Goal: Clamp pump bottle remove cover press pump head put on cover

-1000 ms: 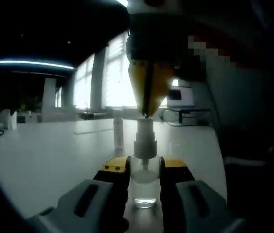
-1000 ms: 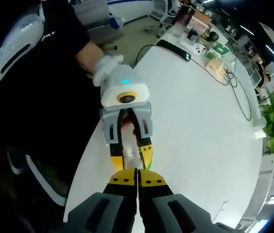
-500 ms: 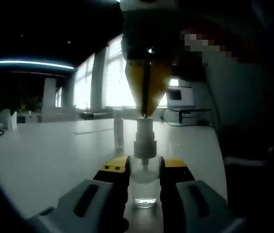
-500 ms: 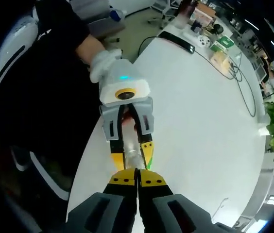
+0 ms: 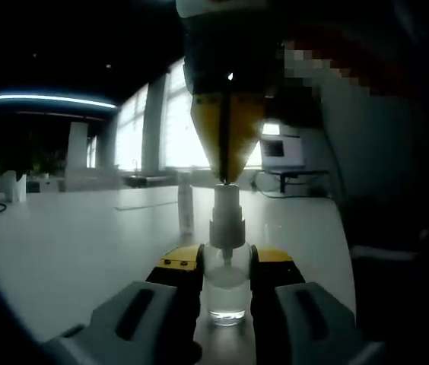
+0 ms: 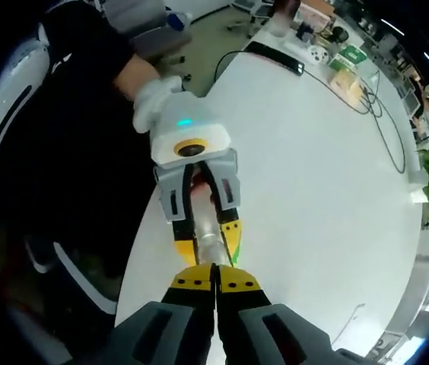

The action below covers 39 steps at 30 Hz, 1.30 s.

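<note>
A clear pump bottle with a little liquid stands on the white table. My left gripper is shut on its body, one yellow-tipped jaw on each side. From above, my right gripper comes down with its yellow fingertips shut together, the tip resting on top of the white pump head. In the right gripper view, my right gripper points down at the left gripper, which holds the bottle. A slim pale cylinder, perhaps the cover, stands behind the bottle.
A person's gloved hand and dark sleeve hold the left gripper at the table's near edge. A cable and several small items lie at the far end of the table. Bright windows are beyond.
The right gripper's body has shifted slightly left above the pump head, its tip staying on top. The bottle and left gripper have not moved.
</note>
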Motion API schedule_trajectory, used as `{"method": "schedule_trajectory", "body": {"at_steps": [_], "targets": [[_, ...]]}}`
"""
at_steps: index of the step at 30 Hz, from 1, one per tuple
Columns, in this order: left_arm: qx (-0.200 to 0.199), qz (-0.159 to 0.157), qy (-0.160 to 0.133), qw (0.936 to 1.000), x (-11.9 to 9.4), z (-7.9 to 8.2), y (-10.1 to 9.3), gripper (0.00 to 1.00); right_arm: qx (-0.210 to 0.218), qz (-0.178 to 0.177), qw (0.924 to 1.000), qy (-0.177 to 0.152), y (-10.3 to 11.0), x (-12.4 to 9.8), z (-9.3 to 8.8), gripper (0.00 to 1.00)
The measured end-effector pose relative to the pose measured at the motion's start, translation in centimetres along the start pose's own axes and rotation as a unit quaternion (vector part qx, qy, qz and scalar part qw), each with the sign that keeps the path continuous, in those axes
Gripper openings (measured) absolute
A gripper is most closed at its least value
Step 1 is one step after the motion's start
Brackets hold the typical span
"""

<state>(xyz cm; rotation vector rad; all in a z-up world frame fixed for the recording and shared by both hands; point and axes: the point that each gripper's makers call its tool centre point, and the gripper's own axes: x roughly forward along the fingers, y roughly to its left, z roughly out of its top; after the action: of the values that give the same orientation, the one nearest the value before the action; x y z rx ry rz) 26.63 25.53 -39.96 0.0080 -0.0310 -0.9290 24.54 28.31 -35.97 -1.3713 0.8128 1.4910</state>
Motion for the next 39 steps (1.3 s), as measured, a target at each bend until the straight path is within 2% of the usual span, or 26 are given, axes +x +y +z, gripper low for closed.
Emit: {"method": "schedule_trajectory", "body": {"at_steps": [19,31,39], "targets": [[-0.006,0.000,0.002,1.0000,0.08,0.05,0.02,0.15,0.003,0.009,0.9997,0.023,0.05,0.07,-0.06,0.00],[-0.006,0.001,0.002,1.0000,0.17,0.02,0.09,0.15,0.043,0.013,0.9987,0.024,0.04,0.54,-0.38,0.00],[-0.006,0.001,0.002,1.0000,0.16,0.01,0.12,0.15,0.033,0.017,0.9988,0.031,0.08,0.74,-0.36,0.00]]}}
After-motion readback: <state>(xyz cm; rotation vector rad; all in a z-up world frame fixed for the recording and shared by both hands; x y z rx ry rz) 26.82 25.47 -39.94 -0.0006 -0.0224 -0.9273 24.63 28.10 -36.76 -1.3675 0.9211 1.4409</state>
